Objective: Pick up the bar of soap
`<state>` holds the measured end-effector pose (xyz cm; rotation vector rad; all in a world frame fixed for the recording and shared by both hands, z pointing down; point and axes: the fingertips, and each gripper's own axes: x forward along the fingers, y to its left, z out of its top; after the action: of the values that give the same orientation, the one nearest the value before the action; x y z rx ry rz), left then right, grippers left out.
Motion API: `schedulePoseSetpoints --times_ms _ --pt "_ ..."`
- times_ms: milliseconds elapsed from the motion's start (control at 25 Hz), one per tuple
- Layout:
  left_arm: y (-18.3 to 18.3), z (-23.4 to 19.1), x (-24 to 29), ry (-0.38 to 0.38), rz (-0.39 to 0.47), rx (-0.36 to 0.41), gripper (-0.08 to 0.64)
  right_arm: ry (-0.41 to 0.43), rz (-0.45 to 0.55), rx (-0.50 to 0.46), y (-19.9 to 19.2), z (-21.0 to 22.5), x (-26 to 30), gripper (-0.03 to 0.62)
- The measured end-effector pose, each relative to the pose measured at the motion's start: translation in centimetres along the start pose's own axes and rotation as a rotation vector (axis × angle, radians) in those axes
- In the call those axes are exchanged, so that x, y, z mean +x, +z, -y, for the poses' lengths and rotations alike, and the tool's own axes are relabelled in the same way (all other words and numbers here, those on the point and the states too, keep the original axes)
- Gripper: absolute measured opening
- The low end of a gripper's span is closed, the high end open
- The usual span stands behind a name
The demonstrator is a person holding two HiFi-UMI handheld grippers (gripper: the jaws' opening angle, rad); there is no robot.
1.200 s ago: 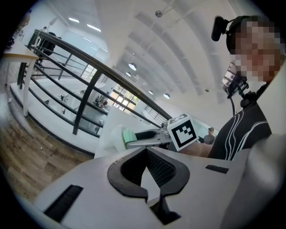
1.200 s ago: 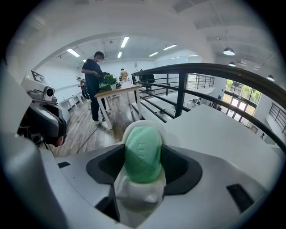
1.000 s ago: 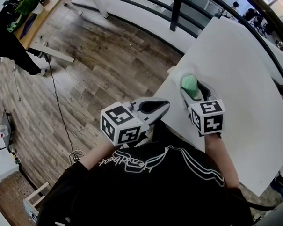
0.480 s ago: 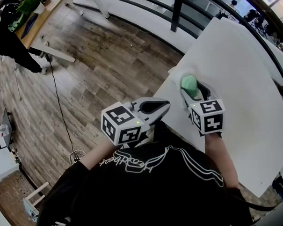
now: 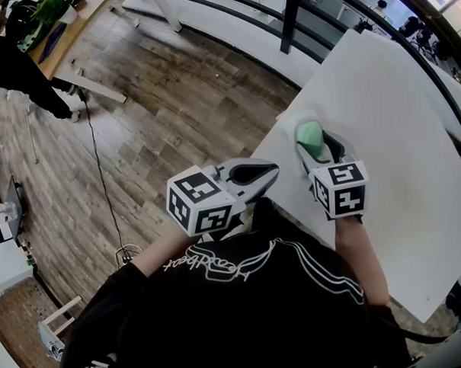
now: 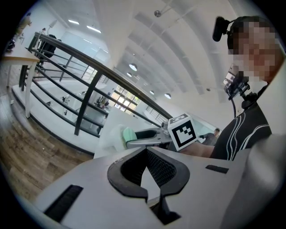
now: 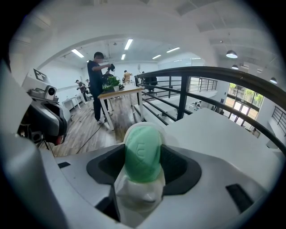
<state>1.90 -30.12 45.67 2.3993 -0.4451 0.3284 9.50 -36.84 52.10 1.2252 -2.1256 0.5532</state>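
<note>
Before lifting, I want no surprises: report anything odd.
The green oval bar of soap is clamped in the right gripper, and a whitish translucent piece sits around its lower end; I cannot tell what. Nothing else.

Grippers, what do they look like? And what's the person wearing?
The left gripper and right gripper are smooth light grey shells with black ribbed pads. Each carries a white cube printed with black square markers. The person wears a black top with white lines.
</note>
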Motion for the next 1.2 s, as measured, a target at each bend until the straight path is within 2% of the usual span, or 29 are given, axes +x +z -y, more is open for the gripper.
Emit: schedulePoseSetpoints --times_ms 360,720,1200 --pt "0.3 1.6 -0.7 0.005 0.014 0.024 0.006 -0.028 0.108 0.018 1.5 -0.1 -2.5 0.229" --pt "1.0 4.5 -2.4 0.018 0.049 0.075 0.006 -0.041 0.234 0.013 3.3 -1.3 -8.0 0.229" --pt "0.7 11.1 -7.6 0.027 0.141 0.152 0.006 0.029 0.378 -0.004 3.3 -7.6 -17.7 0.229"
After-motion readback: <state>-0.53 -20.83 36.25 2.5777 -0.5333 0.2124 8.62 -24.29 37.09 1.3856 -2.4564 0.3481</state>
